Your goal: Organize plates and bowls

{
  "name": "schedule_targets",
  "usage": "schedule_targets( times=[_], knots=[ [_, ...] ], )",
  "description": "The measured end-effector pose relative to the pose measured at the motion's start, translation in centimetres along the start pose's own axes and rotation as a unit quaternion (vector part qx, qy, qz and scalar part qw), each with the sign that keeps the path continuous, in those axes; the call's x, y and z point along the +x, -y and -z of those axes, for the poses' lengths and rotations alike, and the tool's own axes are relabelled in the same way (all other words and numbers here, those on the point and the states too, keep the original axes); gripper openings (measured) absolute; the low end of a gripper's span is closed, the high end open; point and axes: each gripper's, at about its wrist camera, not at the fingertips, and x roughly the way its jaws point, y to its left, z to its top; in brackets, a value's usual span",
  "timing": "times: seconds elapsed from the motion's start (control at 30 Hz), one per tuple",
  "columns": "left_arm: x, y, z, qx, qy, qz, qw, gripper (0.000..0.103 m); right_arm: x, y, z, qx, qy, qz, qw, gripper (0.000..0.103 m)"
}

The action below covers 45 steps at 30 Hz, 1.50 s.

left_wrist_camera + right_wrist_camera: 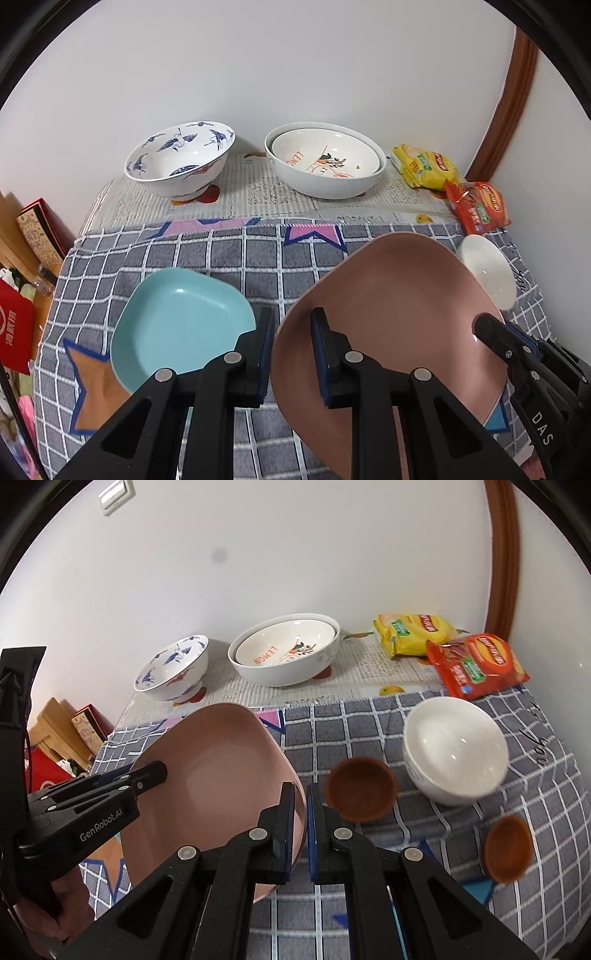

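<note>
A pink plate (388, 314) is held tilted above the checked cloth. My left gripper (291, 354) is around its left rim, one finger inside, one outside, with a gap between pads and rim. My right gripper (302, 812) is shut on the plate's right rim (221, 771). A teal plate (181, 321) lies flat to the left of my left gripper. A plain white bowl (454, 749) and two small brown bowls (360, 788) (508, 847) sit to the right. At the back stand a blue-patterned bowl (181, 162) and two nested white bowls (325, 162).
Yellow (413, 633) and red (476, 664) snack packets lie at the back right corner. The table meets the white wall at the back. Boxes and a red bag (14, 325) sit off the table's left edge.
</note>
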Motion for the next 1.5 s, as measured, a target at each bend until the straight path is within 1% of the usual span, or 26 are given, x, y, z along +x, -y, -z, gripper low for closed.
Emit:
schedule_targets(
  times=[0.23,0.53,1.03,1.5],
  knots=[
    [-2.9,-0.2,1.3,-0.002,0.017,-0.002,0.9999,0.019,-2.7,-0.7,1.4,0.001,0.012,-0.001,1.0,0.006],
    [-4.9,-1.4,2.1,-0.01,0.031,-0.004,0.9995,0.019,-4.5,-2.2,2.0,-0.004,0.022,-0.009,1.0,0.006],
    [-6.0,-2.3,2.7,-0.018,0.037,-0.006,0.9991,0.019,-5.5,-3.5,2.3,-0.012,0.029,-0.012,0.999,0.006],
    [-6.1,-3.2,3.1,-0.025,0.035,-0.011,0.999,0.019,-5.1,-4.2,2.7,-0.016,0.026,-0.018,0.999,0.006]
  ],
)
